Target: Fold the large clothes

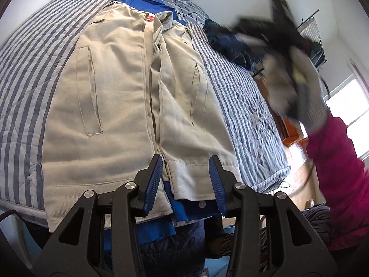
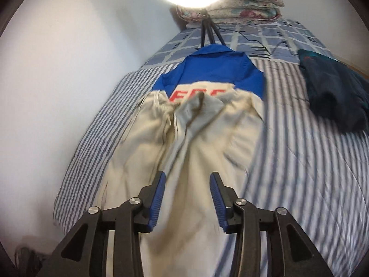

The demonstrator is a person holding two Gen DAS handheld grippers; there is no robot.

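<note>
Blue-padded left claw [image 1: 185, 169] hangs open over the jacket's [image 1: 129, 87] near hem on the bed [image 1: 242, 97], pads clear of it; right claw [image 2: 187, 185] is open over its middle, empty. Jacket looks soft, limp, fairly heavy cotton: best pinched at hem corners or shoulder seams

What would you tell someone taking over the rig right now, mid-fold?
Left claw: open over the jacket hem at the bed edge, nothing gripped.
Right claw: open above the jacket, empty; its picture is blurred.
Jacket: beige with blue top, lying lengthwise on the striped bed, both front panels folded to the middle. A dark garment lies apart, further along the bed.
Done: side folds.
Left: probably fold the hem up toward the collar, then set aside.
</note>
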